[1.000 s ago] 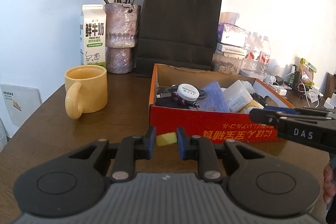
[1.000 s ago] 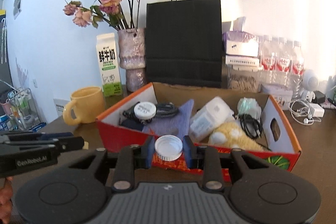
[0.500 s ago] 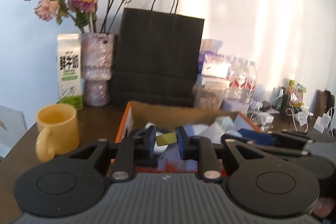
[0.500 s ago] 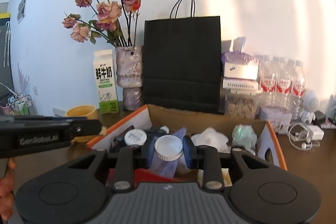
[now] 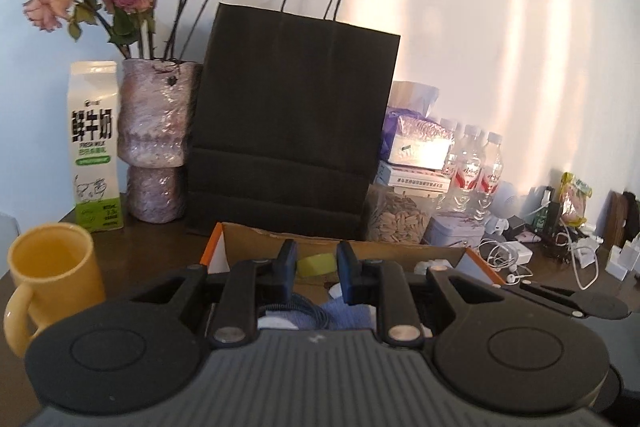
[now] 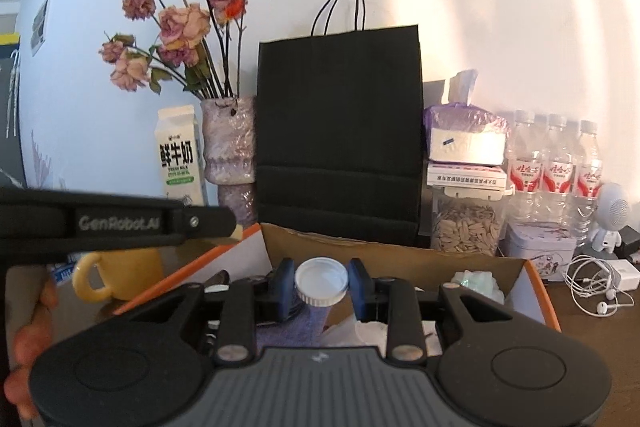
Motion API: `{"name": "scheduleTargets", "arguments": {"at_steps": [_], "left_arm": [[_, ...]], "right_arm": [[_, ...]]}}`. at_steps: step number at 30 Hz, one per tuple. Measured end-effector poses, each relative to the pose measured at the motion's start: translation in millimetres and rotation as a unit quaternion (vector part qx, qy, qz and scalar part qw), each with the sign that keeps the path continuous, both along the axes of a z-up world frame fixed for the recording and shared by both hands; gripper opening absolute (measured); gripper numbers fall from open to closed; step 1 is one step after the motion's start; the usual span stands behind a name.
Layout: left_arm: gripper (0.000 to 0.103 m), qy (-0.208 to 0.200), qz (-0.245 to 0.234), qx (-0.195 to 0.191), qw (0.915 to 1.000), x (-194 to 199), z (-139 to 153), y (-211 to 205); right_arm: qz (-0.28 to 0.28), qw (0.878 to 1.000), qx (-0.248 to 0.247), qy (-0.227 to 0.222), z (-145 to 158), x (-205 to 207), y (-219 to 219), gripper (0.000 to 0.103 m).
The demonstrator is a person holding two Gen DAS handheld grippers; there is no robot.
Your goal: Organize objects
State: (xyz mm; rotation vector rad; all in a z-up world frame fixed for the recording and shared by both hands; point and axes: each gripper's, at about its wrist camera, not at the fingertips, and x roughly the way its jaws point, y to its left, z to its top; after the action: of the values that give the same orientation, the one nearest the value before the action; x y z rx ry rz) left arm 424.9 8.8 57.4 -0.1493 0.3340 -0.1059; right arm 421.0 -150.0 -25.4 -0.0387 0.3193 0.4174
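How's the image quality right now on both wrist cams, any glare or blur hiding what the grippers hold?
Left wrist: warm sun streaks wash the wall, slight softness, yellow piece in the left gripper readable. Right wrist: same glare upper right, fisheye bending at the edges, white cap in the right gripper sharp.

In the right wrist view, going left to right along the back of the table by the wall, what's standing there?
Milk carton → vase of dried roses → black paper bag → jar of seeds under stacked packets → water bottles → small white robot figure.
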Motion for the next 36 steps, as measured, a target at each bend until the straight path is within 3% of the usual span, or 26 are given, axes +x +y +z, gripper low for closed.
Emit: {"name": "scheduleTargets", "arguments": {"at_steps": [8,9,10,11,13,14,15,17,24,36], "left_arm": [[0.022,0.007,-0.001,0.021,0.9998,18.6,-9.6,-0.2],[0.026,0.009,0.001,0.020,0.9998,19.8,-11.2,1.3],[0.037,0.009,0.002,0.020,0.9997,20.3,-12.0,2.4],[0.046,0.010,0.001,0.021,0.9997,20.7,-12.5,3.5],[0.091,0.005,0.014,0.019,0.9997,19.2,-12.5,5.4],[0.100,-0.003,0.024,0.018,0.9995,17.0,-12.0,6.2],[0.103,-0.015,0.036,0.021,0.9990,14.3,-11.1,6.3],[0.103,-0.026,0.047,0.026,0.9982,12.1,-8.7,6.9],[0.103,-0.023,0.055,0.022,0.9980,13.4,-5.8,12.1],[0.103,-0.026,0.028,0.005,0.9993,-15.4,5.8,18.5]], "right_arm": [[0.008,1.000,-0.015,0.000,-4.8,19.8,3.1,0.028],[0.006,1.000,-0.017,0.002,-6.0,20.8,2.9,0.028],[0.003,1.000,-0.019,0.003,-7.3,21.4,2.6,0.029],[0.000,1.000,-0.020,0.005,-8.0,21.7,2.2,0.034],[-0.009,1.000,-0.018,0.003,-8.6,21.3,0.4,0.059],[-0.014,1.000,-0.016,0.001,-8.5,20.7,-0.6,0.083],[-0.018,1.000,-0.014,-0.002,-8.3,20.0,-1.9,0.099],[-0.029,0.999,-0.009,-0.011,-7.0,18.0,-4.4,0.103],[-0.048,0.999,0.004,0.001,-7.1,23.6,-14.1,0.103],[-0.055,0.998,0.003,0.004,3.0,-0.2,-26.6,0.103]]}}
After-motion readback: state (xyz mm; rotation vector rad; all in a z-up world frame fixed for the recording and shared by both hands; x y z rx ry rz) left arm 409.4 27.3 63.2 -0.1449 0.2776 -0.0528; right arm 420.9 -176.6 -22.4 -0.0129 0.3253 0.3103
